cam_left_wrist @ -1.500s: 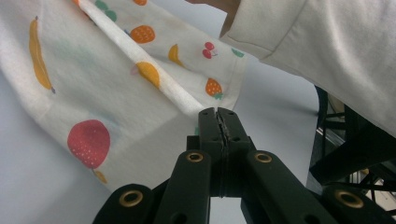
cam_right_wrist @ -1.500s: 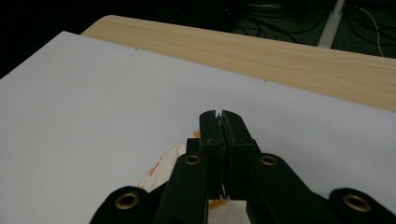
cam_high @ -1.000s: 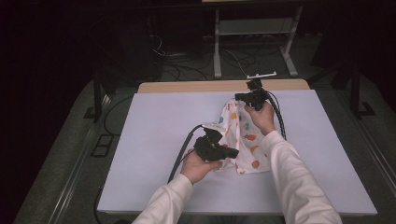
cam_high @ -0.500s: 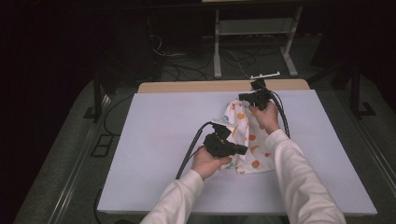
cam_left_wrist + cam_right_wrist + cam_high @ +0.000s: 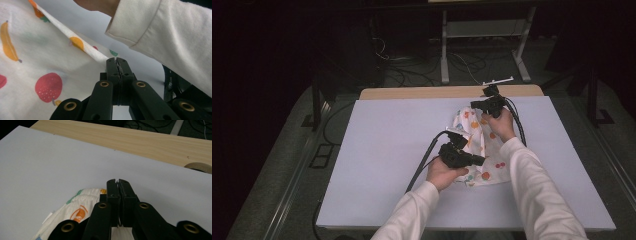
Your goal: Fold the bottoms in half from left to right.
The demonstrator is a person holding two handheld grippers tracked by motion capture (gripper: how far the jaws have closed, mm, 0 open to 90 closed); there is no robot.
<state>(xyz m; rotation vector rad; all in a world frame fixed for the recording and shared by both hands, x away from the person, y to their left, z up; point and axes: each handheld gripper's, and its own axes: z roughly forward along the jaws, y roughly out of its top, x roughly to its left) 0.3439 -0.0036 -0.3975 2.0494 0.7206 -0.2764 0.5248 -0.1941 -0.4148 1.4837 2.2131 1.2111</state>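
The left gripper [image 5: 116, 61] has its two black jaws pressed together, and a taut folded edge of the fruit-print cloth [image 5: 45, 62] runs straight into their tips, so it is clamped on that edge. Beside it the cloth spreads out pale, printed with a banana, a strawberry and orange shapes. Past the jaws, a white sleeve [image 5: 170, 37] crosses the upper right of the left gripper view, with a bit of the other hand showing at its cuff.

The right gripper [image 5: 117, 182] likewise has its jaws brought together. A bunched fold of the cloth [image 5: 75, 207] lies under and just to the left of them, reaching up to their base; a thin bit of it seems caught low between them, though the tips themselves look bare.

From the high view, the left gripper [image 5: 462, 155] sits at the near edge of the cloth [image 5: 484, 150], while the right gripper [image 5: 488, 104] is at its far end. The cloth stretches between the two, crumpled, right of the middle of the desk [image 5: 377, 160]. The desk has a pale lavender-white top, with a strip of bare wood [image 5: 412, 93] along its far edge. Black cables [image 5: 422, 165] trail from each gripper towards the person.
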